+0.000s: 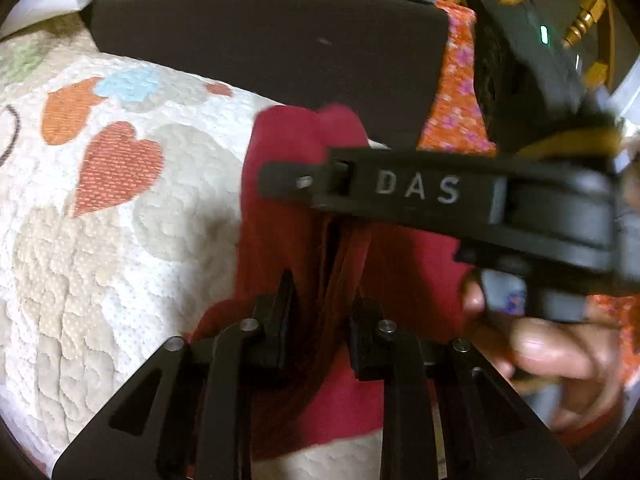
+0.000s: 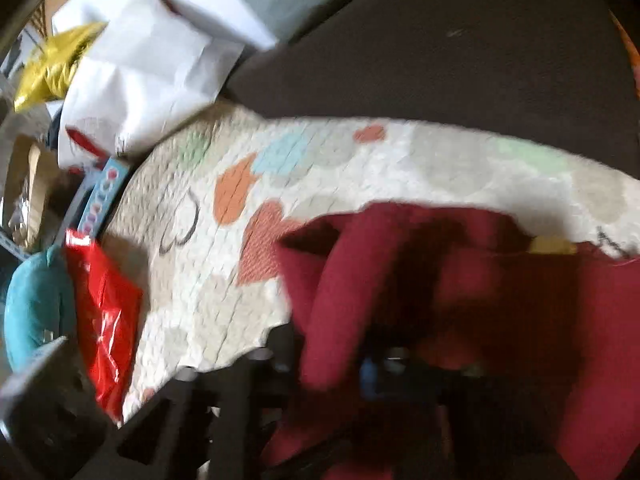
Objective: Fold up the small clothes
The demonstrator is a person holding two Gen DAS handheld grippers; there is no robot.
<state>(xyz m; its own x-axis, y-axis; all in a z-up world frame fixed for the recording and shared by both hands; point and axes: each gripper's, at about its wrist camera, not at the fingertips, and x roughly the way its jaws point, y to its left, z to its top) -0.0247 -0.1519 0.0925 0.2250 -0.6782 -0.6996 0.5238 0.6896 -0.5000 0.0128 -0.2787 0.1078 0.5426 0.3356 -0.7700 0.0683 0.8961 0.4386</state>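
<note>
quilt: cream, stitched with hearts, spread flat; everything is carried on it
red bag: shiny plastic, seen past the quilt's left edge, next to a teal plush
red garment: lying bunched near the quilt's right edge, one fold pulled up off it
left gripper: jaws nearly closed, a fold of the red garment is pinched between them
right gripper: crossed above the garment; in its own blurry view red cloth is draped over the fingers, jaws look clamped on it
dark cushion: set along the quilt's far edge
</note>
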